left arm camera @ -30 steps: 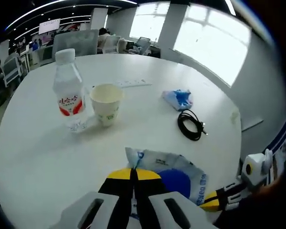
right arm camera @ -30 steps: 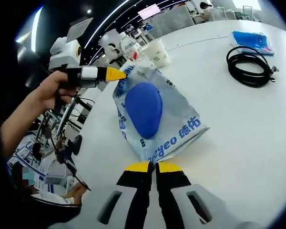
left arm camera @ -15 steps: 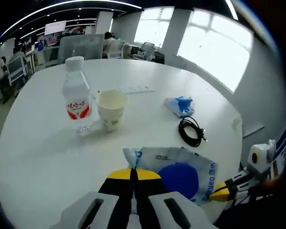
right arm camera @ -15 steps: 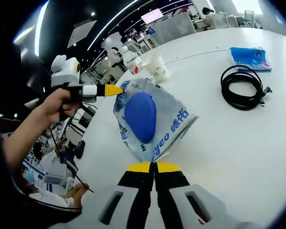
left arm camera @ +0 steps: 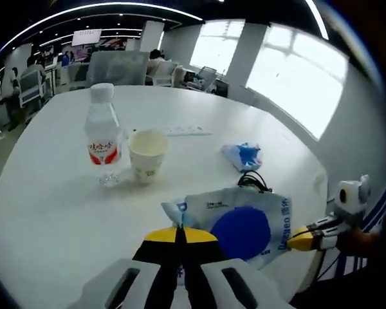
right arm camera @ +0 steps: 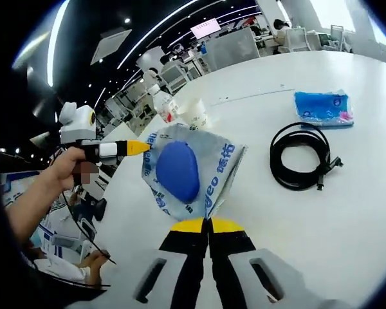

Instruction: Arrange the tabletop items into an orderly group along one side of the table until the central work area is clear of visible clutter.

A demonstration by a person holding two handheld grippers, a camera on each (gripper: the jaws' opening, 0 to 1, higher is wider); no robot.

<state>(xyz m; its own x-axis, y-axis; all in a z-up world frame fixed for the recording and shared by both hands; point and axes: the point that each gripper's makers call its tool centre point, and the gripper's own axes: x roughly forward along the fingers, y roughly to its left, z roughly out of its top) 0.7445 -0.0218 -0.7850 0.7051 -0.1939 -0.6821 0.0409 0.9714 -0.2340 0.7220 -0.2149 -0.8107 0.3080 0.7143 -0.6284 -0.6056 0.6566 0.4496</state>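
Both grippers, L & R, pinch the white plastic packet with blue oval, now lifted off the round white table vs 1 s ago; ready to carry sideward.

— What do you see past the work area?

— In my left gripper view, tall bright windows run along one side, with a broad white pillar between two of them. A grey high-backed chair stands at the far edge, and a seated person is behind it.

— And overhead?

— I see long curved ceiling light strips on a dark ceiling and a small hanging screen. My right gripper view shows a similar lit screen and rows of office desks, too small to detail.
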